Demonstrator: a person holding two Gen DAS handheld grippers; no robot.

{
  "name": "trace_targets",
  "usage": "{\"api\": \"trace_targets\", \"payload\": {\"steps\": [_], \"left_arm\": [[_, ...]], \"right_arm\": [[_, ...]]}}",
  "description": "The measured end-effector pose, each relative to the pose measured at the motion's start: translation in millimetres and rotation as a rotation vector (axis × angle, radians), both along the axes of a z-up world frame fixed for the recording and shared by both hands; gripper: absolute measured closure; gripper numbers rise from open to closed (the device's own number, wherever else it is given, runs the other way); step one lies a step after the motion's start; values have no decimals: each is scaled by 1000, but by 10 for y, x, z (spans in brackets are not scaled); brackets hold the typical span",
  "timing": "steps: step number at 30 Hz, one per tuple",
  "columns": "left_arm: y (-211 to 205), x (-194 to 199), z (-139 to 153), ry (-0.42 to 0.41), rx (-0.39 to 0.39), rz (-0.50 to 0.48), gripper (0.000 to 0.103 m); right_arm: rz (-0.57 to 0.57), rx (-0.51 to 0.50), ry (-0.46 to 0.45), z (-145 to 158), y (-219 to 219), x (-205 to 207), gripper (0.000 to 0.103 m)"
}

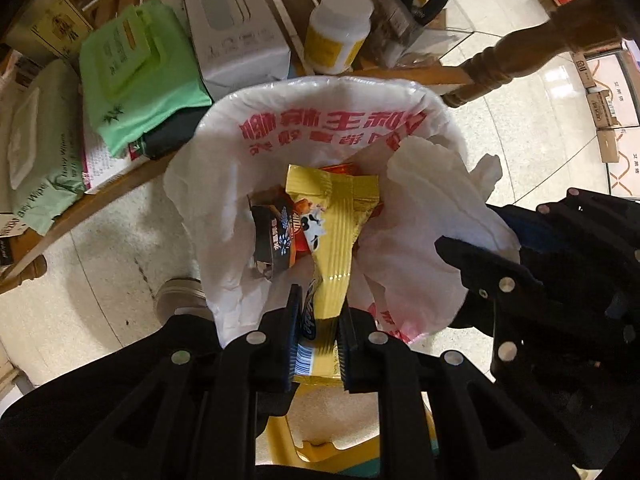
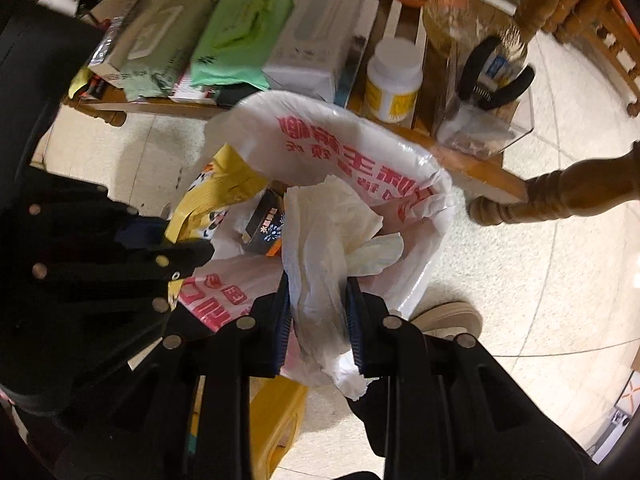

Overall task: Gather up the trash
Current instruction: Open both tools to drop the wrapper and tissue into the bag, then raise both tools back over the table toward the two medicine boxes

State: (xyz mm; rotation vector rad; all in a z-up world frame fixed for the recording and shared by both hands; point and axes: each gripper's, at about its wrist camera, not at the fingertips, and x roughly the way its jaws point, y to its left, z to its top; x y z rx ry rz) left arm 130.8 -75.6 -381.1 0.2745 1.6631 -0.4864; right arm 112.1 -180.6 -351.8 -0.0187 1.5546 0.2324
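Observation:
A white plastic bag with red lettering (image 1: 320, 120) (image 2: 340, 148) lines a bin below both grippers, mouth open. My left gripper (image 1: 320, 320) is shut on a yellow snack wrapper (image 1: 332, 232) that hangs into the bag. A dark brown wrapper (image 1: 272, 236) (image 2: 266, 220) lies inside. My right gripper (image 2: 318, 292) is shut on a crumpled white tissue (image 2: 324, 232) held over the bag's mouth. In the left wrist view the tissue (image 1: 432, 196) and right gripper (image 1: 472, 256) show at the right; in the right wrist view the yellow wrapper (image 2: 224, 184) and left gripper (image 2: 192, 252) show at the left.
A low wooden table (image 1: 120, 188) (image 2: 460, 156) behind the bin carries green wipes packs (image 1: 132, 76) (image 2: 236, 40), a white box (image 1: 236, 20) (image 2: 320, 36) and a white jar with a yellow label (image 1: 336, 32) (image 2: 394, 80). A turned table leg (image 1: 500, 60) (image 2: 552, 196), a shoe (image 1: 180, 296) (image 2: 452, 316) and a yellow stool (image 1: 320, 448) (image 2: 276, 420) stand close.

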Motion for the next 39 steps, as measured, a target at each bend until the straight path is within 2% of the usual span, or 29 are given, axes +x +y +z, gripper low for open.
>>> {"api": "trace_targets", "payload": {"steps": [6,13,15,17,18,20,21,26,30,32,39], "left_arm": [[23,90,-250,33,32,23,86],[52,155,-317,22,66,30,86],[67,158,-335,28,65,40,85],[79,171,-340,24,75,45,84],[74,174,-350,25,81,52,83],[104,193,-372,36,95,74,74],[115,202,-368,34,97,82,70],[146,254,-321,-19,127,84,54],[134,274,-234,-58,129,86,51],[122,261,-197,-78,138,82,47],[135,198,-62,-128,142,70,45]], "right_arm": [[-33,18,50,-244,-36,116,78],[-29,42,75,-351,-51,176,74],[-30,42,76,-380,-40,180,65],[-29,41,77,-395,-39,178,61],[-29,40,80,-403,-40,176,61],[-28,38,85,-449,-33,176,60],[-28,42,89,-458,-39,172,57],[-52,38,80,-423,-87,167,50],[-72,44,69,-357,-133,175,46],[-74,43,65,-343,-136,172,45],[-75,36,42,-239,-157,116,45]]}}
